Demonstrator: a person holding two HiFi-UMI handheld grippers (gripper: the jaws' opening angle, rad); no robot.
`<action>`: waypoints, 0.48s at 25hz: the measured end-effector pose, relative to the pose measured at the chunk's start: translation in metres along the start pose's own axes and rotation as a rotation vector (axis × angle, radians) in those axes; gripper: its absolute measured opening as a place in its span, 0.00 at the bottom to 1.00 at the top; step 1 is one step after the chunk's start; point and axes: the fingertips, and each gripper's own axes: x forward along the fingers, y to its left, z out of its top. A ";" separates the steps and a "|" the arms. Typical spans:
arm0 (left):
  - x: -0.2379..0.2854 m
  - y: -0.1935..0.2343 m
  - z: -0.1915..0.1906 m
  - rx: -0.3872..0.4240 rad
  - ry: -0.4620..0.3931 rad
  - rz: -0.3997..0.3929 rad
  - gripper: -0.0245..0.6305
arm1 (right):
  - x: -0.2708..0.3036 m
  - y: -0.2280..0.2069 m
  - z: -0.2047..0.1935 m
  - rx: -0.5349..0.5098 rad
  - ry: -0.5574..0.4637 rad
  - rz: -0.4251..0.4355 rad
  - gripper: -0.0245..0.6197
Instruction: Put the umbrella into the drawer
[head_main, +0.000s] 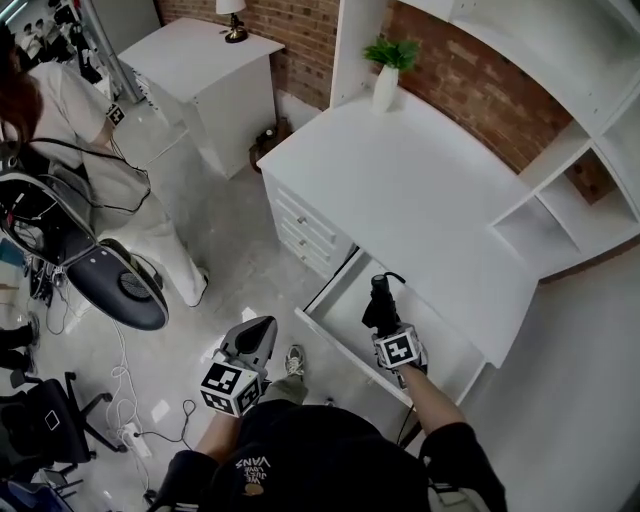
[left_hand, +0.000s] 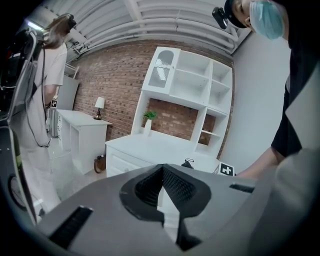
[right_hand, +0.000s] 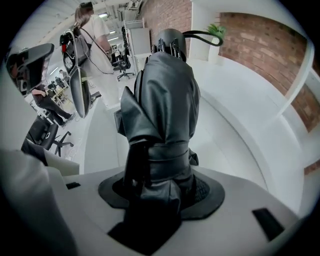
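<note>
A folded black umbrella (head_main: 379, 297) hangs handle-end down over the open white drawer (head_main: 338, 342) under the desk. My right gripper (head_main: 384, 320) is shut on its wrapped middle and points steeply down. In the right gripper view the umbrella (right_hand: 165, 105) fills the space between the jaws of the right gripper (right_hand: 162, 187), its strap loop at the far end. My left gripper (head_main: 262, 330) is out in front of the drawer, above the floor, with nothing in it. In the left gripper view the left gripper (left_hand: 162, 168) has its pads meeting at the tips.
The white desk (head_main: 420, 190) carries a potted plant (head_main: 387, 70), with shelves (head_main: 560, 200) at its right. A person in white (head_main: 90, 130) stands at the left beside a dark chair (head_main: 120, 285). A small cabinet (head_main: 205, 60) holds a lamp. Cables (head_main: 125, 400) lie on the floor.
</note>
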 end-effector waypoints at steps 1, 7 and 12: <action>0.002 0.002 -0.001 -0.003 0.004 -0.001 0.05 | 0.005 -0.001 0.000 -0.004 0.016 -0.003 0.41; 0.011 0.018 -0.006 -0.017 0.024 0.000 0.05 | 0.038 0.000 0.000 0.016 0.132 0.019 0.41; 0.014 0.032 -0.014 -0.035 0.046 0.008 0.05 | 0.051 0.004 0.011 0.067 0.181 0.056 0.41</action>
